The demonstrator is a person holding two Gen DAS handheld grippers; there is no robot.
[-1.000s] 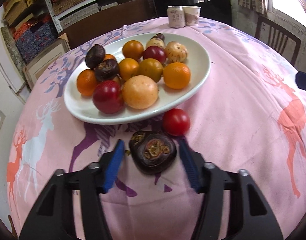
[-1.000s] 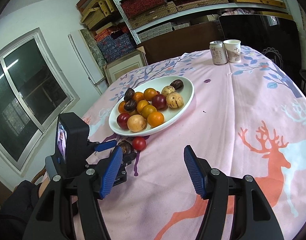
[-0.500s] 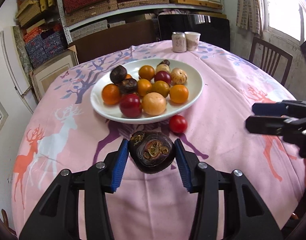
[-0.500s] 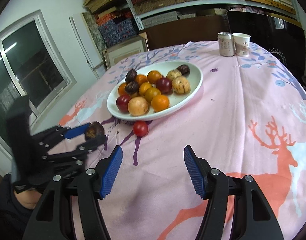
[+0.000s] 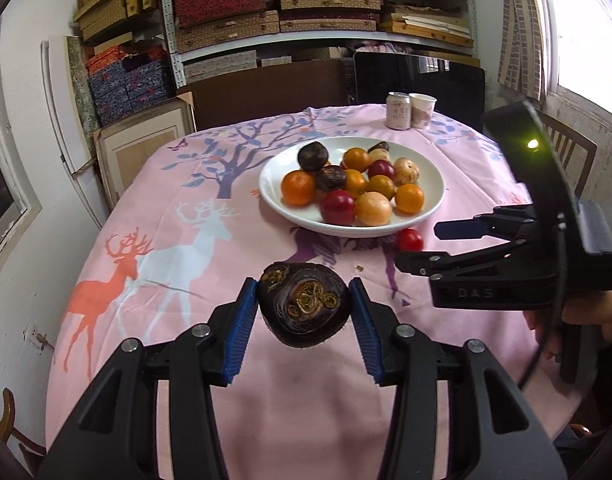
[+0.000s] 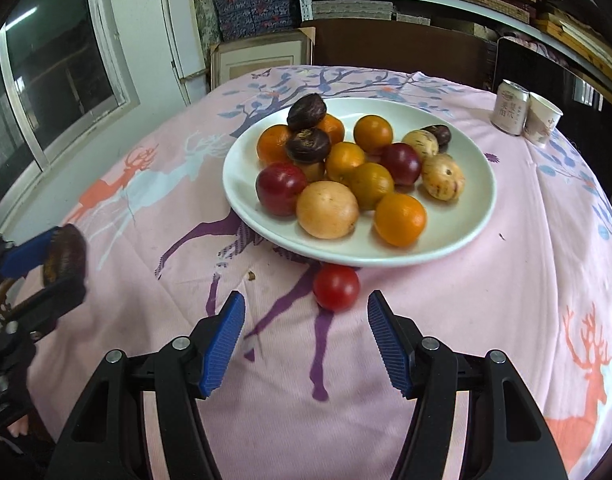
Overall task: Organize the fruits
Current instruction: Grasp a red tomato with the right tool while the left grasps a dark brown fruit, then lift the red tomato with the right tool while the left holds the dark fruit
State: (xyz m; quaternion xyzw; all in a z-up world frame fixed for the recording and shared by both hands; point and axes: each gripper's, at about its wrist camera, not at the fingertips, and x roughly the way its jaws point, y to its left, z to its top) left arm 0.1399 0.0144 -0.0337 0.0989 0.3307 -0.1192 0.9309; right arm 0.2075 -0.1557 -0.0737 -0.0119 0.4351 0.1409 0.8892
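Observation:
My left gripper (image 5: 304,312) is shut on a dark purple fruit (image 5: 304,309) and holds it above the pink tablecloth, well short of the plate. The same dark purple fruit (image 6: 64,254) shows at the left edge of the right wrist view. A white plate (image 6: 471,216) holds several orange, red, yellow and dark fruits. A small red fruit (image 6: 336,287) lies on the cloth against the plate's near rim. My right gripper (image 6: 306,320) stands open just short of that red fruit, nothing between its fingers. In the left wrist view, the right gripper (image 5: 421,246) reaches in from the right toward the red fruit (image 5: 409,239).
A drink can (image 5: 398,110) and a paper cup (image 5: 422,111) stand at the table's far edge. Chairs surround the round table (image 5: 146,216). Shelves of boxes fill the back wall, and a window is on the left in the right wrist view.
My left gripper lifted the dark fruit off the cloth and drew back from the plate. My right gripper swung in toward the small red fruit, which now sits close ahead of its fingers.

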